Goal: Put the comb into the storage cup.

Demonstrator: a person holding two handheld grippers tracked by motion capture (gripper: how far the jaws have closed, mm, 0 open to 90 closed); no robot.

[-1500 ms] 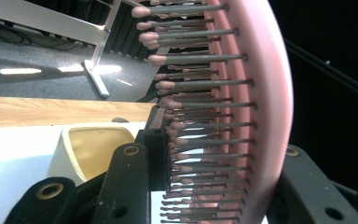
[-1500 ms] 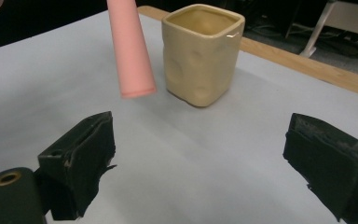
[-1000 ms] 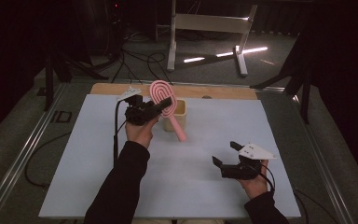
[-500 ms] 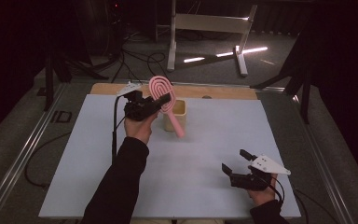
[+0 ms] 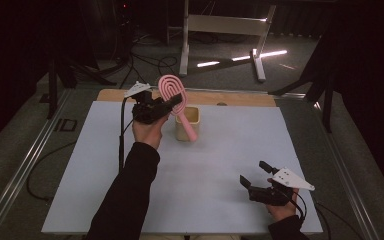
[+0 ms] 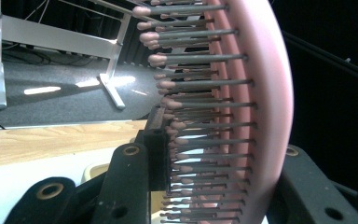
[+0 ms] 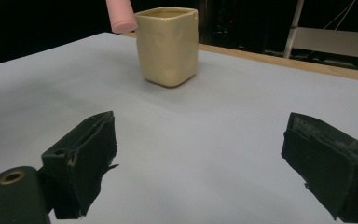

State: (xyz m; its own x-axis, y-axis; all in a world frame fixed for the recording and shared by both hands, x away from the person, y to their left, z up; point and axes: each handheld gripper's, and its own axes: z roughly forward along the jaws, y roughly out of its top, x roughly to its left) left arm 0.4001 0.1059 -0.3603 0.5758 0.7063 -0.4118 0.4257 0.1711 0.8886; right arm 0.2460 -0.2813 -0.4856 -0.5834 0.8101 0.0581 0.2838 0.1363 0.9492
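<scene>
One claw, the left [image 5: 172, 102], pinches the brush [image 5: 171, 90] by its head, handle slanting down beside the cup [image 5: 187, 123]. Right claw [image 5: 252, 173], spread and empty, rests well apart on the surface [image 5: 80, 165].

Grey mat [image 5: 205, 170] covering wooden table [image 5: 240, 98]; white frame stand [image 5: 220, 30] on floor at 12 o'clock.

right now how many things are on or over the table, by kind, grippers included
pink hairbrush: 1
cream-yellow cup: 1
grippers: 2, the left gripper shut on the hairbrush, the right gripper open over the table
total: 4
</scene>
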